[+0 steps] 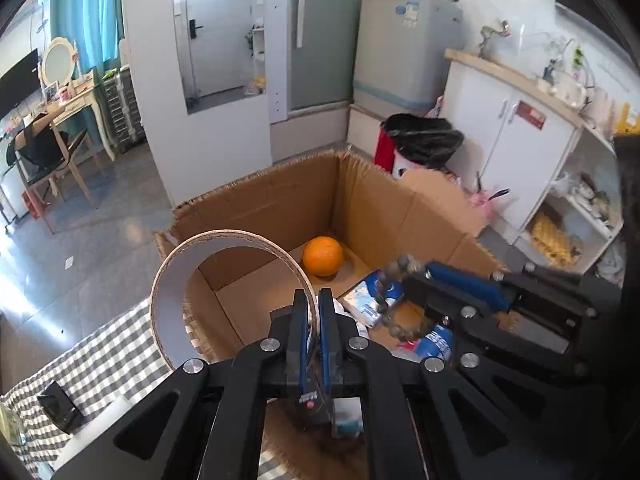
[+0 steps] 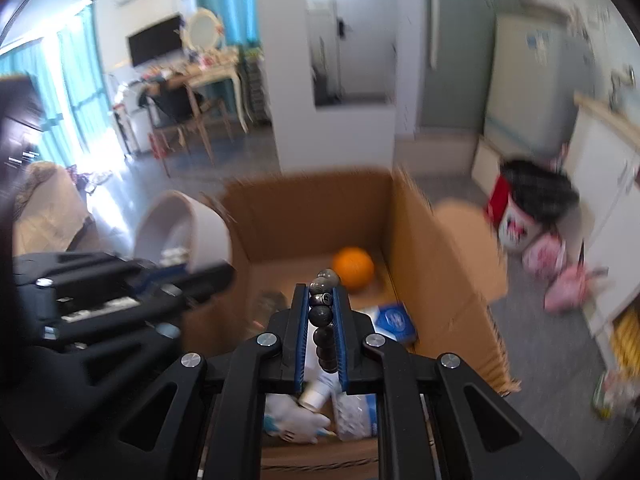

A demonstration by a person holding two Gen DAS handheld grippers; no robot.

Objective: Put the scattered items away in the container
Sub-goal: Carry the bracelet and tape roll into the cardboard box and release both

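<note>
An open cardboard box (image 1: 280, 196) holds an orange (image 1: 322, 256) in its far corner and blue-and-white tissue packs (image 1: 370, 300). My left gripper (image 1: 314, 300) is shut on the rim of a large white ring (image 1: 176, 292), which hangs over the box's near left edge. In the same view my right gripper (image 1: 412, 276) comes in from the right with a dark bead bracelet (image 1: 394, 304) dangling over the box. In the right wrist view, the right gripper (image 2: 324, 296) is shut on the bracelet (image 2: 323, 314), above the box (image 2: 432, 248), the orange (image 2: 353, 267) and a white tube (image 2: 316, 394).
A grey checked cloth (image 1: 100, 360) lies left of the box with a small black object (image 1: 60, 404) on it. Beyond the box stand a bin with a black bag (image 1: 424, 140) and a white cabinet (image 1: 520, 152). Pink bags (image 2: 568, 280) lie on the floor at right.
</note>
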